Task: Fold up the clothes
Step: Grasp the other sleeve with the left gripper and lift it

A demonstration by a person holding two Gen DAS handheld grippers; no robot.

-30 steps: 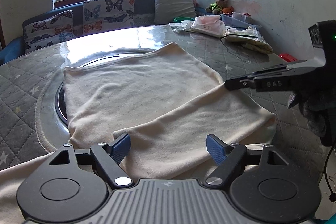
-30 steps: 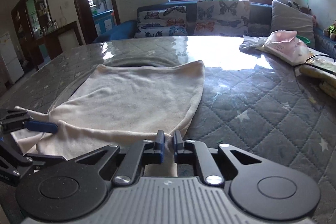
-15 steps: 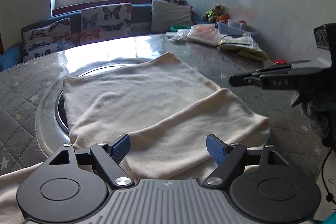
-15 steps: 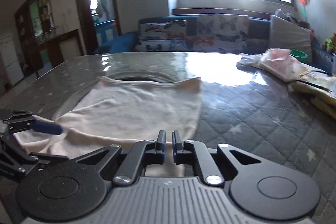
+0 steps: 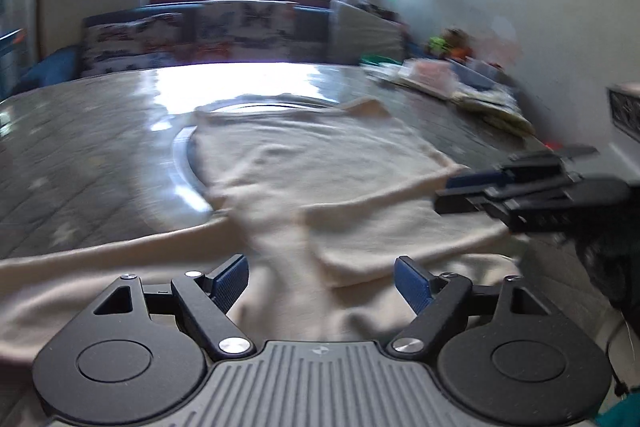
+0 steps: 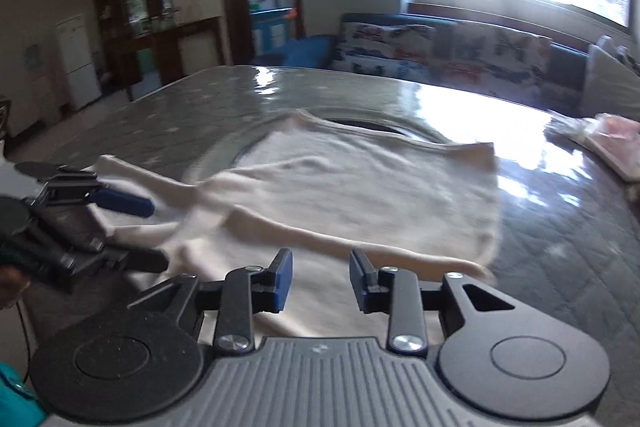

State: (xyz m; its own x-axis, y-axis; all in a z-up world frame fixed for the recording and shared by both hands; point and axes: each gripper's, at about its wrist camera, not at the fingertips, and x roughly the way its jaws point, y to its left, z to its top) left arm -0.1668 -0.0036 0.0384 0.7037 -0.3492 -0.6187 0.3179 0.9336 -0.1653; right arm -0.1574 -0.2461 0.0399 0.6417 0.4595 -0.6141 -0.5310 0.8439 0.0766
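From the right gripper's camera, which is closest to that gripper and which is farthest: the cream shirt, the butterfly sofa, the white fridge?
1. cream shirt, just ahead of the right gripper.
2. butterfly sofa, behind the table, right.
3. white fridge, far left.

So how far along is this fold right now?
Partly done: the cream garment lies flat on the quilted table with its near portion already folded over. Nothing is in hand; the left hand-held gripper and right hand-held gripper both hover open. Remaining folds are left.
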